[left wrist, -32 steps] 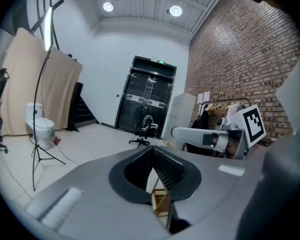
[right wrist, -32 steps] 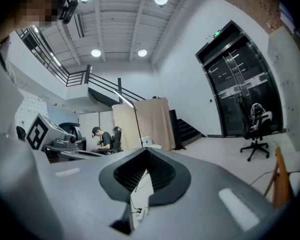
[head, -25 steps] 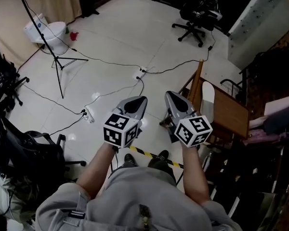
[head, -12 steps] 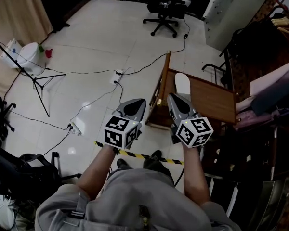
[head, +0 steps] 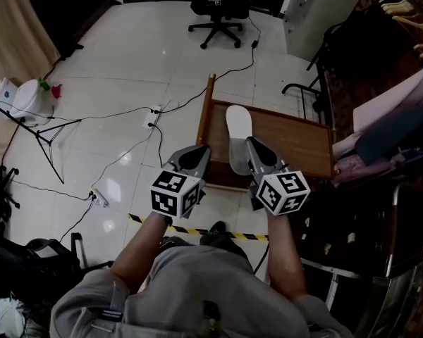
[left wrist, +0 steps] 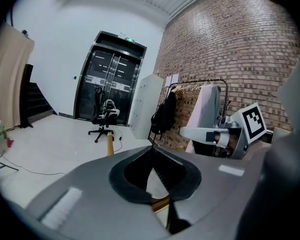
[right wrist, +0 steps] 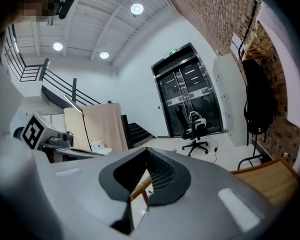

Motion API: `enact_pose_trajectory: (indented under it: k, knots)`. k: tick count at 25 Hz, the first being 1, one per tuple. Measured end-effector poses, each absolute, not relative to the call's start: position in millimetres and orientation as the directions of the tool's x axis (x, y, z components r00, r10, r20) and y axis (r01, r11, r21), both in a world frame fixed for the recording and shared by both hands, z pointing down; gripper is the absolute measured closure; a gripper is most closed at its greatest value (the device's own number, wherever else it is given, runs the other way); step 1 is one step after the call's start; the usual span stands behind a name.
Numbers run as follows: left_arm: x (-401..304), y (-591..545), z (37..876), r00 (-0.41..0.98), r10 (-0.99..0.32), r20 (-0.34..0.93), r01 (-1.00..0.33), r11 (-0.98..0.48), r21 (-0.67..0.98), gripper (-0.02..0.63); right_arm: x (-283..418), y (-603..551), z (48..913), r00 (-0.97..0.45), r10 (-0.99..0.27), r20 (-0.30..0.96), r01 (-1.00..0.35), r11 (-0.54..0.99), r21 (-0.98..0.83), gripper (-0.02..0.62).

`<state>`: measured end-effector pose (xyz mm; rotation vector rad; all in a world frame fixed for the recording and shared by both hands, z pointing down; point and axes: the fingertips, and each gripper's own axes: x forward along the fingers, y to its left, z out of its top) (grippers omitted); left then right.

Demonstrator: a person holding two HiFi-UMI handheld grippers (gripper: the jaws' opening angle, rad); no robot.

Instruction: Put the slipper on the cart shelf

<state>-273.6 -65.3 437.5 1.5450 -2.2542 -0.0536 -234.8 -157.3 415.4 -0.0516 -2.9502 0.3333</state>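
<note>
1. The white slipper (head: 237, 134) lies flat on the cart (head: 290, 141), on its wooden top, near the left end.
2. The left gripper (head: 198, 151) is held over the floor (head: 127, 69) just left of the cart; its jaws are pressed together, with nothing between them.
3. The right gripper (head: 253, 144) hangs over the cart's near edge, just beside the slipper's near end; whether it touches the slipper is hard to say. Its jaws are also closed and empty.
4. Cables (head: 137, 146) trail across the floor, striped tape (head: 197, 230) lies by the person's feet, and a chair (head: 219, 4) stands well beyond the cart.
</note>
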Motion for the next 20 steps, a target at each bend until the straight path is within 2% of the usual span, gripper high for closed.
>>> enact_pose_trajectory:
  k: [11, 20]
  knots:
    - [-268.5, -121.4, 462.2, -0.225, -0.903, 0.366, -0.899, 0.337, 0.279, 0.598, -230.8, -204.9, 453.2, -0.971, -0.005, 0.241, -0.067, 0.966, -0.249, 0.595]
    - [-287.0, -152.9, 503.9, -0.146, -0.901, 0.408, -0.905, 0.288, 0.312, 0.598, -240.9, -230.2, 535.7, -0.899, -0.085, 0.43, -0.2, 0.952, -0.23, 0.554]
